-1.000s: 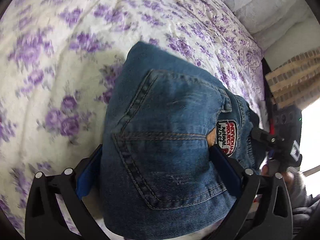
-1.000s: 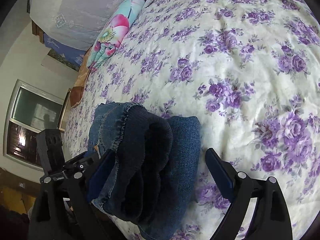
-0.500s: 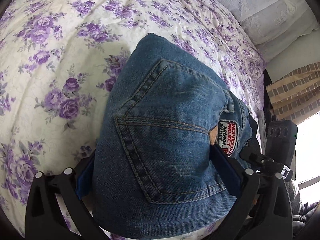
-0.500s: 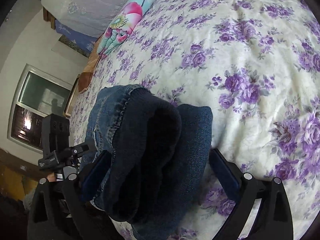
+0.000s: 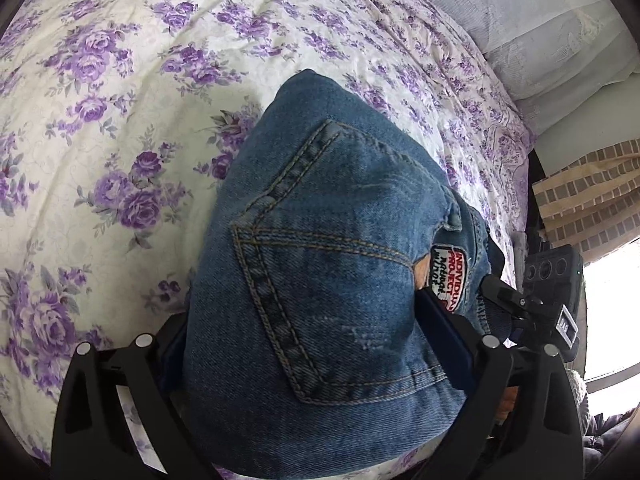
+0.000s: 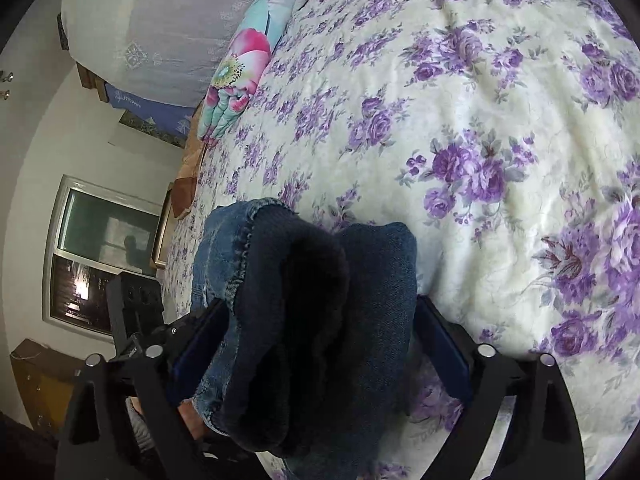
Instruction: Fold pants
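Folded jeans [image 5: 340,280] bundle amid open floral bedspread [image 5: 120,120]

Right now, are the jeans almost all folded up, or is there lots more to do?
Nearly done, it seems. The jeans are already bunched into a thick, layered bundle, back pocket on top. In hand: the left gripper and the right gripper each squeeze one side of the bundle above the flowery bedspread. Left: setting it down flat and letting go. I can't tell how neat the hidden layers are.
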A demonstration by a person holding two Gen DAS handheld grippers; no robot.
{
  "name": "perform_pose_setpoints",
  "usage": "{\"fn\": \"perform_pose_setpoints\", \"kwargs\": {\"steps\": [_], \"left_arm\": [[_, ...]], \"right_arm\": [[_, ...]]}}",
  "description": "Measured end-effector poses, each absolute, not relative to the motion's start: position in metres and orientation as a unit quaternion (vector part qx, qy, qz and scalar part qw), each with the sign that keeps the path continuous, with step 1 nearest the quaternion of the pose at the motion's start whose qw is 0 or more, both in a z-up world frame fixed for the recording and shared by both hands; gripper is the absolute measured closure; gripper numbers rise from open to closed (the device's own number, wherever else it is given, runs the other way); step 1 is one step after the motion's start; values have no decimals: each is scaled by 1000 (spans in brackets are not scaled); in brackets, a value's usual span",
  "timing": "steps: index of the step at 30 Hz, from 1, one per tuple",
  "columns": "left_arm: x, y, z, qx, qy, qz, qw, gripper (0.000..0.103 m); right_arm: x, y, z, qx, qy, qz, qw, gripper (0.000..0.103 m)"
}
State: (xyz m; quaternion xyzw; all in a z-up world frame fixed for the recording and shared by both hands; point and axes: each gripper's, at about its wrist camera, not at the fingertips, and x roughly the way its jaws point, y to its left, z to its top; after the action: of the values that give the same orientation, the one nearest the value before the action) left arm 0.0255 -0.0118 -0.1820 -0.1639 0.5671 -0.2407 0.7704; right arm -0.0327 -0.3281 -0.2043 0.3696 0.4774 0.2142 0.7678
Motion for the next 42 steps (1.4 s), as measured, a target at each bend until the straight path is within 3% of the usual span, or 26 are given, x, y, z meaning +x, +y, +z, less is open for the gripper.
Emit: {"fn": "perform_pose_setpoints", "kwargs": {"steps": [5, 9, 14, 18, 21, 27, 34, 42], "left_arm": [[25, -16, -177, -147, 574, -229, 772, 12], [28, -11, -190, -167, 580, -235, 762, 4], [25, -11, -189, -164, 579, -241, 761, 4], [22, -17, -177, -139, 576, -250, 766, 16], [18, -15, -163, -132, 573, -254, 768, 30], [15, -24, -138, -109, 573, -260, 769, 45], [63, -60, -102, -100, 544, -293, 780, 49], [201, -132, -62, -94, 489, -337, 799, 49]], "right_arm": [[-33, -327, -199, 353, 476, 216, 776, 29], [-25, -331, -210, 393, 478, 225, 753, 20], [-16, -346, -221, 474, 470, 226, 710, 15], [-21, -342, -216, 423, 478, 235, 733, 37], [-28, -340, -207, 399, 477, 233, 748, 43], [-41, -326, -168, 324, 469, 240, 786, 47], [-32, -349, -137, 337, 436, 222, 804, 49], [77, -412, -72, 318, 367, 191, 853, 49]]}}
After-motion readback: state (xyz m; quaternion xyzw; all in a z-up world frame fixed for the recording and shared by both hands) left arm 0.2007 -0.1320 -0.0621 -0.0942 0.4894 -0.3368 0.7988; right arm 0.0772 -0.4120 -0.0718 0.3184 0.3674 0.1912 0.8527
